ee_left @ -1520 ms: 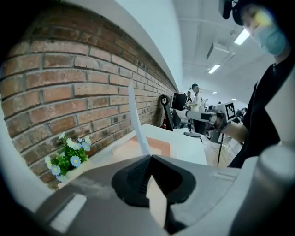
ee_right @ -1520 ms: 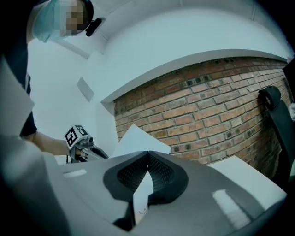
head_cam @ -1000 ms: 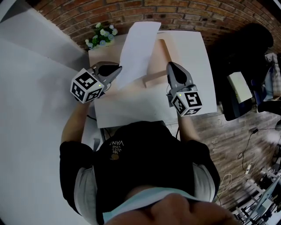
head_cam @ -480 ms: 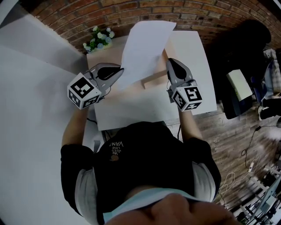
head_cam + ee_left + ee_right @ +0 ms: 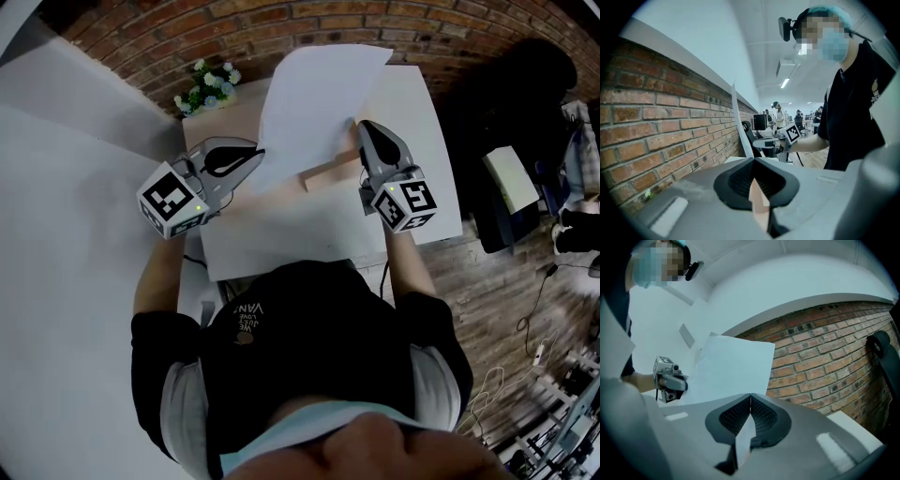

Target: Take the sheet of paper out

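A white sheet of paper [image 5: 309, 103] stands up over the table, its top leaning toward the brick wall. My left gripper [image 5: 260, 153] is shut on its lower left corner; in the left gripper view the sheet [image 5: 737, 117] rises edge-on from the closed jaws of my left gripper [image 5: 753, 159]. A tan envelope [image 5: 328, 172] lies under the sheet. My right gripper [image 5: 359, 125] is shut on the envelope's edge, with a thin pale flap pinched between its jaws. In the right gripper view, my right gripper [image 5: 750, 395] faces the sheet [image 5: 736, 366], with my left gripper [image 5: 670, 380] beyond.
A small pot of flowers [image 5: 206, 89] sits at the table's back left by the brick wall [image 5: 281, 23]. A white board [image 5: 281, 230] covers the table's near part. A dark chair [image 5: 525, 84] and cables on the wooden floor lie to the right.
My left gripper has risen and drawn left with the sheet, which now shows more of itself and reaches further toward the wall. The right gripper has stayed in place.
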